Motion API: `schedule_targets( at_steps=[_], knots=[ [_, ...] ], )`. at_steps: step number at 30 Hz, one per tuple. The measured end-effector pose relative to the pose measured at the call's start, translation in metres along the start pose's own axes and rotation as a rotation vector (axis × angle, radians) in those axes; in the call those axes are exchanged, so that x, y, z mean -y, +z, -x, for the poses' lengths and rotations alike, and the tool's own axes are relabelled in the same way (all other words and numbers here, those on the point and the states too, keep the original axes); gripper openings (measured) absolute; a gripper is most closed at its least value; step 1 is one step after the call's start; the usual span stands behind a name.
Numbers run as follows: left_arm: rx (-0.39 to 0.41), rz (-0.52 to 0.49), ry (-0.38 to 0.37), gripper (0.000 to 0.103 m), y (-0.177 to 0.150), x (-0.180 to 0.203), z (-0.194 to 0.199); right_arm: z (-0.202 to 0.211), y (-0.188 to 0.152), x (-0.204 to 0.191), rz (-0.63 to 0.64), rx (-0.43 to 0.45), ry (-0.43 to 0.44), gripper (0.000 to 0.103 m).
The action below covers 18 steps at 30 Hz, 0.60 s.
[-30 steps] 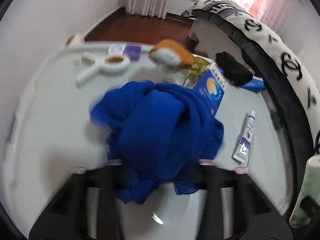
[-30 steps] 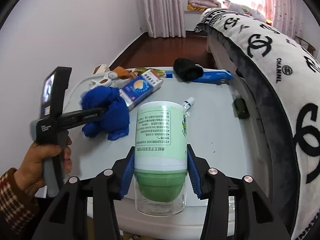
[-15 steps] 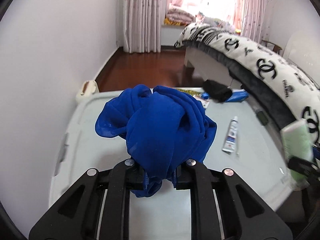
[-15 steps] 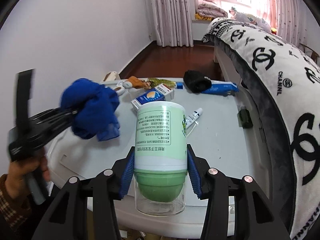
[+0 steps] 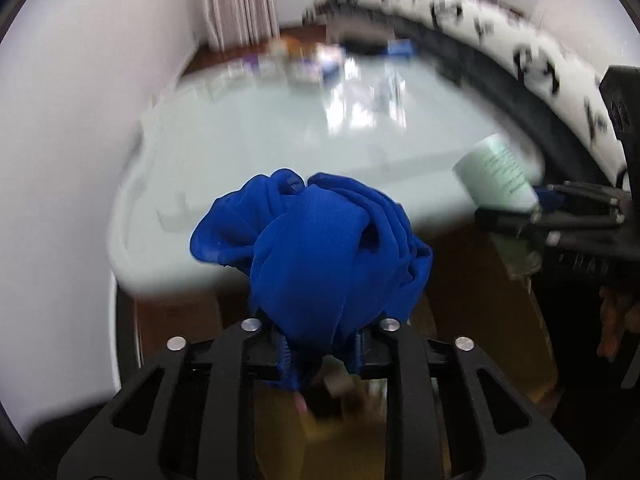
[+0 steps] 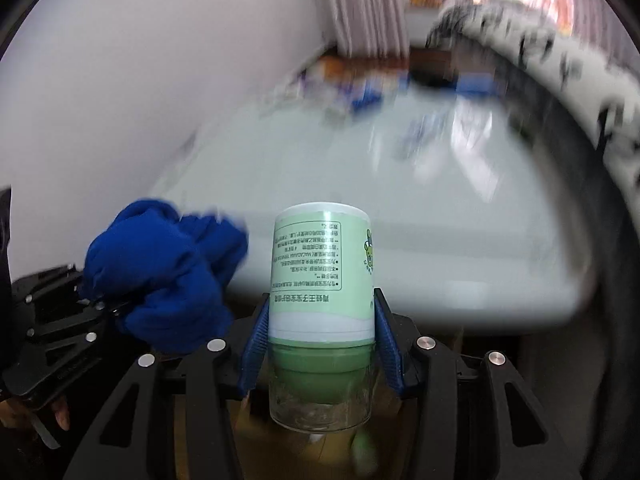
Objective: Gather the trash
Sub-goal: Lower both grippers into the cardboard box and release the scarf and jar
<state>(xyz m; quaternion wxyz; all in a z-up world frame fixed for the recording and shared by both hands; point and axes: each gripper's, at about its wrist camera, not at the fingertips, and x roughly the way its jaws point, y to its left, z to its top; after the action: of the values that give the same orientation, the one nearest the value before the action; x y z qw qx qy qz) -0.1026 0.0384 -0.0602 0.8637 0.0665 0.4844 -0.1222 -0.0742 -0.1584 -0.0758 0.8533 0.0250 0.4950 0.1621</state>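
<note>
Left gripper (image 5: 320,354) fingers, just opened slightly, pinch a crumpled, thin blue cloth (image 5: 320,256) off the desk (image 5: 280,132) edge. Right gripper (image 6: 320,350) fingers clamp a smooth green-labelled cylindrical bottle (image 6: 322,280), long axis pointing away from the camera along the fingers, clear cap nearest.

We see a pale glossy table (image 5: 256,132) beside a white wall, blurred small clutter (image 5: 312,64) along its far edge, a blue item (image 6: 474,84) among it, identities too smeared to tell
</note>
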Motion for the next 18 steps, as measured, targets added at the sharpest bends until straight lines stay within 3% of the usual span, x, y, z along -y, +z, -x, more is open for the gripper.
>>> schedule_targets(
  at_steps=[2,4,6,9,14,18],
  knots=[
    [-0.066,0.028,0.027,0.055,-0.018,0.002,-0.011,-0.022,-0.027,-0.004,-0.006,-0.102,-0.008,0.048],
    [-0.1,0.045,0.067,0.068,-0.029,0.004,-0.016,-0.044,-0.05,-0.006,-0.032,-0.202,-0.026,0.054],
    [-0.106,0.033,0.086,0.071,-0.032,0.007,-0.017,-0.05,-0.054,-0.007,-0.035,-0.238,-0.028,0.067],
    [-0.095,0.005,0.125,0.072,-0.029,0.011,-0.011,-0.043,-0.048,-0.003,-0.04,-0.192,-0.08,0.08],
    [0.0,-0.006,0.162,0.082,-0.015,0.008,0.012,-0.035,-0.041,0.003,-0.079,-0.147,-0.056,0.087],
    [0.058,-0.003,0.183,0.083,0.007,0.008,0.023,-0.037,-0.04,-0.003,-0.067,-0.146,-0.041,0.089]
  ],
)
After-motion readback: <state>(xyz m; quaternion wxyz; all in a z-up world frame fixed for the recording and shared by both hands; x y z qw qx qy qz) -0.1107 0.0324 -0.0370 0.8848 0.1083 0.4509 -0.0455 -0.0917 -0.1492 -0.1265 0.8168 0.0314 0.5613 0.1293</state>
